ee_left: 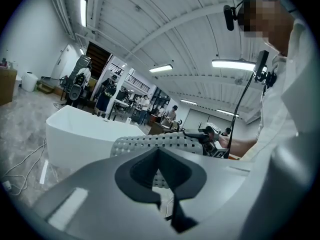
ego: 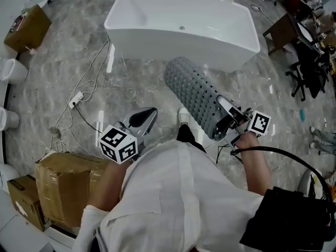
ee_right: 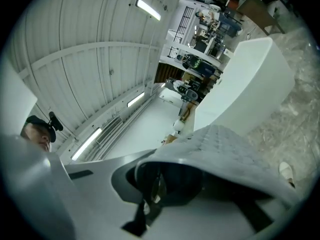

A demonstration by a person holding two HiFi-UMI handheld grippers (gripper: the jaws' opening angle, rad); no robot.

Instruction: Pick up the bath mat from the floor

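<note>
The bath mat (ego: 197,94) is grey, perforated and curled into a loose roll. It hangs clear of the marble floor in front of the person. My right gripper (ego: 227,123) is shut on its near end, and the mat (ee_right: 235,151) arches over that gripper's jaws in the right gripper view. My left gripper (ego: 143,117) is held low at the left, apart from the mat, its jaws together with nothing in them. The left gripper view looks across at the raised mat (ee_left: 152,144) and the right gripper (ee_left: 209,140).
A white bathtub (ego: 184,28) stands just beyond the mat. Cardboard boxes sit at the near left (ego: 63,185) and far left (ego: 26,28). White cables and a power strip (ego: 76,100) trail over the floor on the left. A black chair (ego: 307,72) stands at right.
</note>
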